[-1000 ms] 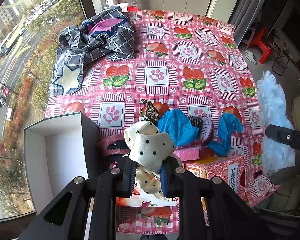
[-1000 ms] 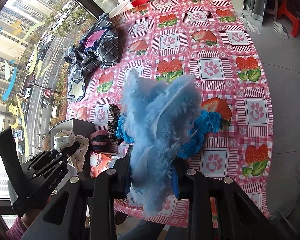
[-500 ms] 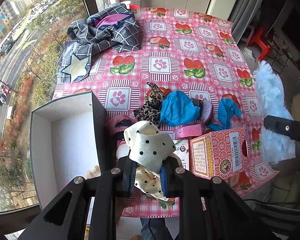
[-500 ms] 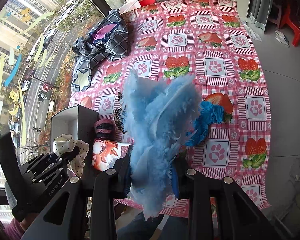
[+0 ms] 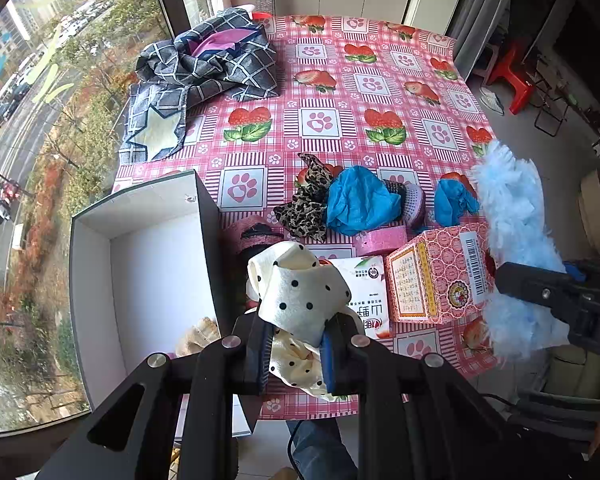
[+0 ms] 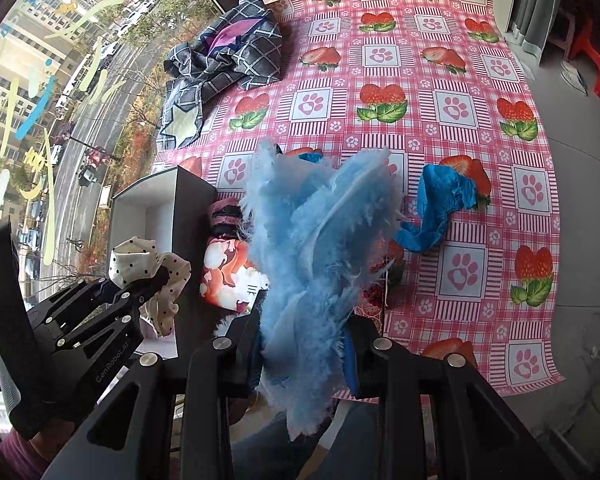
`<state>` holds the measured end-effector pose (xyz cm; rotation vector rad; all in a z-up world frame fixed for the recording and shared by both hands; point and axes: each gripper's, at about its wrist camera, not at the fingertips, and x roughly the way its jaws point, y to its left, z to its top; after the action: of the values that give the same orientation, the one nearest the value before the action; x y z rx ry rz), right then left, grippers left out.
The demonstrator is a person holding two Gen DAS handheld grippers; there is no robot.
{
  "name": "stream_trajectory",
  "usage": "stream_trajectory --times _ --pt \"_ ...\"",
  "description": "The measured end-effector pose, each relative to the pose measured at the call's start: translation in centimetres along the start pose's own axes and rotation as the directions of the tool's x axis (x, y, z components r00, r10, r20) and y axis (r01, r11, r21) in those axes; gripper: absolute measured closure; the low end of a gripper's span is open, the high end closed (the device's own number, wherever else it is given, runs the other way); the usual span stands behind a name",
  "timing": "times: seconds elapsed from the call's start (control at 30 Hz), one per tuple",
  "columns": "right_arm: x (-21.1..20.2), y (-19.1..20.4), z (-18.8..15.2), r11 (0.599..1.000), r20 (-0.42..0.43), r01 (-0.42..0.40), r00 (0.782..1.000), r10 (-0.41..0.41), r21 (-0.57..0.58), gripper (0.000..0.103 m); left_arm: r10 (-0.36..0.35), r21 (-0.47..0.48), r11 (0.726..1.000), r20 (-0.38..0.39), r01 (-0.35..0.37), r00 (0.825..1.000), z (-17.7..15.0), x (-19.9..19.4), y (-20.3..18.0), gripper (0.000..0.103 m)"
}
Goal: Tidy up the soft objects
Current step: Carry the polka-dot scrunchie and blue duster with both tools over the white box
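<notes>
I had left gripper [image 5: 296, 354] jaws clamping the dotted scrunchie [image 5: 300, 292], right gripper [image 6: 304, 356] jaws the blue fluff [image 6: 320, 232]; box [image 5: 100, 280] lower left nearly empty, pile [image 5: 352, 204] at centre unsorted.

Left wrist view pulled back from the tabletop [image 5: 380, 92], white box [image 5: 156, 264] now fuller at lower left with its floor showing, pink carton [image 5: 432, 276] wholly visible, right gripper [image 5: 540, 292] larger at right edge, leopard scrunchie [image 5: 304, 208] higher in frame

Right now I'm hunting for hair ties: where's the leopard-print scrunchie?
In the left wrist view the leopard-print scrunchie lies mid-table on the tablecloth, touching the left side of a crumpled blue cloth, right of the open box.
</notes>
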<state>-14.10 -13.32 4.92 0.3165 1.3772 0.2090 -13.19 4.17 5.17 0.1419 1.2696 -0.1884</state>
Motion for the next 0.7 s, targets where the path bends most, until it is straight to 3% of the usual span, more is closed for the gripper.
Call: stream_trajectory --times 0.7 --pt "1.9 6.6 0.5 0.99 -0.035 -0.023 0.999 0.018 -0.138 0.07 0.047 -0.151 0.988 0.028 -0.042 0.998 -2.2 -1.7 6.6 0.081"
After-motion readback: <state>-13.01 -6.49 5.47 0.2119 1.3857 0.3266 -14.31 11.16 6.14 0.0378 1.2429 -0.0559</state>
